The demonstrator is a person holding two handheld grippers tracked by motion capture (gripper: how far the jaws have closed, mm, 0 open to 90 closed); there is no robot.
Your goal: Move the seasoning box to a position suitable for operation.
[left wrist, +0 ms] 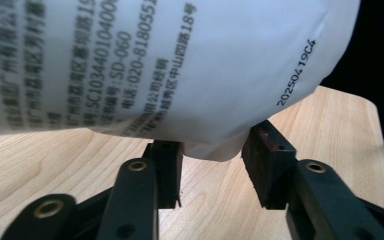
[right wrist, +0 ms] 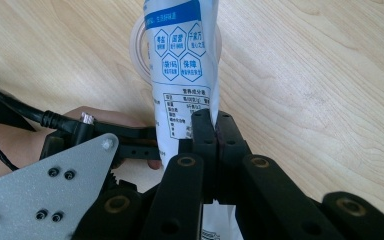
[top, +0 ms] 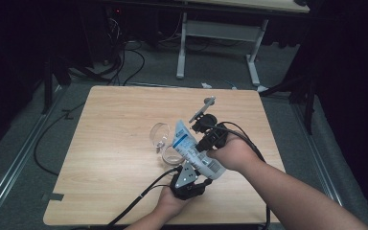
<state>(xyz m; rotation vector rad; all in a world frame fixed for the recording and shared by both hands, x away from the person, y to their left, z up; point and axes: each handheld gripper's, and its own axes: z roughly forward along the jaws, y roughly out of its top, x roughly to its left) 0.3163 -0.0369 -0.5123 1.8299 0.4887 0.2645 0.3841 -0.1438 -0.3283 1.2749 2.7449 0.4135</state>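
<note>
- We hold one white-and-blue printed pouch [top: 191, 149] above the middle of the desk [top: 115, 115], its top tilted toward 11 o'clock over one clear glass [top: 162, 136].
- Our right gripper [right wrist: 212, 131] has its jaws clenched on the pouch's edge.
- Our left gripper [left wrist: 212, 162] pinches the bottom corner.
- To pour well, we judge both grips must stay firm, the opening aimed at the glass.
- Count: one pouch, one glass, two grippers.

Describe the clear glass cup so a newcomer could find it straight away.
On the wooden table, look near its middle, just left of the white and blue pouch that both grippers hold. The clear glass cup lies there tipped on its side, the one see-through item on the table.
</note>
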